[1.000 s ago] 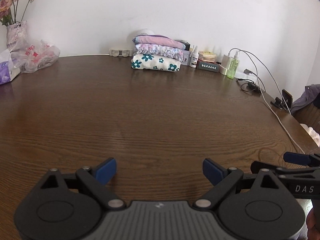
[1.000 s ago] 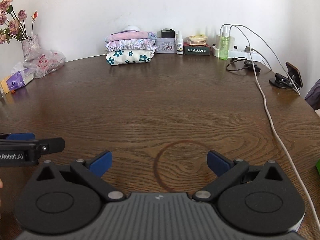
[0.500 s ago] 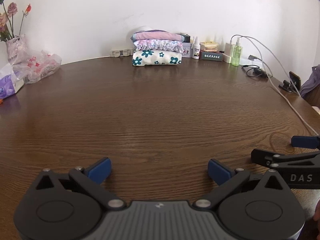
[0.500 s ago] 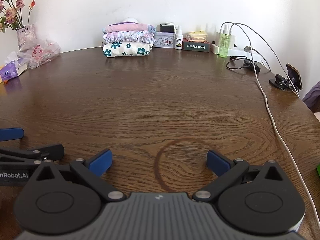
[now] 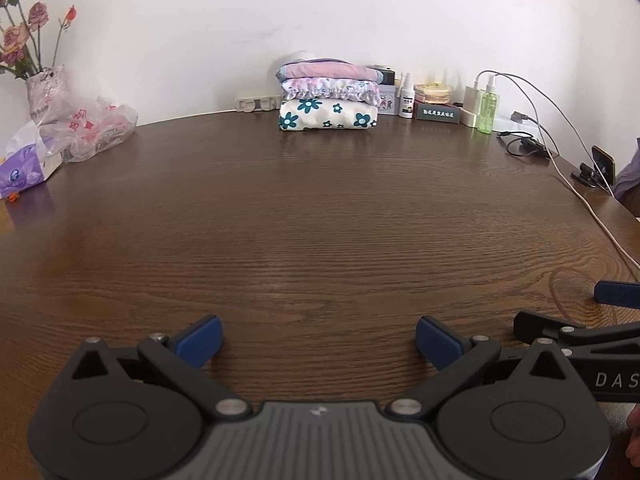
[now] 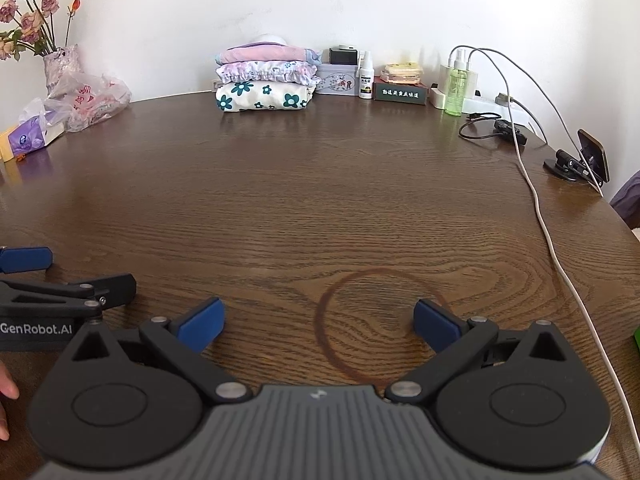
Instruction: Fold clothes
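Left wrist view, levelled since a second ago: both grippers, left [image 5: 319, 338] and right [image 6: 319, 323], stay spread wide over the brown wooden table [image 5: 320, 220], holding nothing, three folded floral garments [image 5: 329, 101] stacked well apart by the far wall.

The counter [image 5: 320, 220] was dark wood with a strong open grain and a soft sheen, marked by a dull ring stain [image 6: 376, 324]. The stack of folded clothes [image 5: 329, 100] was soft matt cloth, the middle piece gathered into frills. The left gripper [image 5: 319, 340] and the right gripper [image 6: 319, 322] were matt black plastic with smooth blue pads [image 5: 200, 338], bright metal pivot pins and a ribbed grey body. A crinkled glossy plastic bag [image 5: 90, 130] lay beside a shiny tissue pack [image 5: 24, 172]. The green spray bottle [image 6: 456, 90] looked like clear plastic.
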`<state>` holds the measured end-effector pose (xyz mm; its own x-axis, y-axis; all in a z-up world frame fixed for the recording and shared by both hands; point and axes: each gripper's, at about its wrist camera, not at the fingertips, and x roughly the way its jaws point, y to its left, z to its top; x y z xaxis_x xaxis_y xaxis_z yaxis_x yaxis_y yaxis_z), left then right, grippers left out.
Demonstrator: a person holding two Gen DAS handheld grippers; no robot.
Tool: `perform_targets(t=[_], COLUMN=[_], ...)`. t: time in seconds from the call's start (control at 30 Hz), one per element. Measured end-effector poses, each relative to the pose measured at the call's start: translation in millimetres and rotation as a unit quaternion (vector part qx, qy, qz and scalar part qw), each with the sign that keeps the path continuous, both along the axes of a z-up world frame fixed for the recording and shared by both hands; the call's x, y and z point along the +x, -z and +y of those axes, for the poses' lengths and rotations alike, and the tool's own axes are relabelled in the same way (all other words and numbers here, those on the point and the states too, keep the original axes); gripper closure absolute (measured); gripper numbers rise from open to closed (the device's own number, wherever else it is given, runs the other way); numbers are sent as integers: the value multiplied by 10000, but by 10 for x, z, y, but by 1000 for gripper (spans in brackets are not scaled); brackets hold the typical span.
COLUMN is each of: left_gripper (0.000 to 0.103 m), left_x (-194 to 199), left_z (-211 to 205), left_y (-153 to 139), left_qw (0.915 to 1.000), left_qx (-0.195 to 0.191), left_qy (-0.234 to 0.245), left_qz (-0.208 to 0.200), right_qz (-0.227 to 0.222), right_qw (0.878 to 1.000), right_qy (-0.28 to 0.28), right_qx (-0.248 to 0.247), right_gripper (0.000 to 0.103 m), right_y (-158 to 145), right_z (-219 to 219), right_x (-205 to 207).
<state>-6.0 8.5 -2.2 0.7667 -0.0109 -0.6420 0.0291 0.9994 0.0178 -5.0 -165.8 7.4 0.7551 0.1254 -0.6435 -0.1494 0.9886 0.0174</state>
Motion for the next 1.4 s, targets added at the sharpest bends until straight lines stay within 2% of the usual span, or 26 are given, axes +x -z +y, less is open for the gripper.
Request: perform_targets(t=[1.4], left_gripper=[0], left_x=[-4], left_z=[15], left_y=[-1], left_qw=[10000], left_qx=[-16], left_qy=[-41], left_qz=[2], right_qz=[-5], right_qw=[10000], right_qy=[77], right_qx=[9], right_gripper=[1], right_y=[1], right_z=[-7], right_x=[-15])
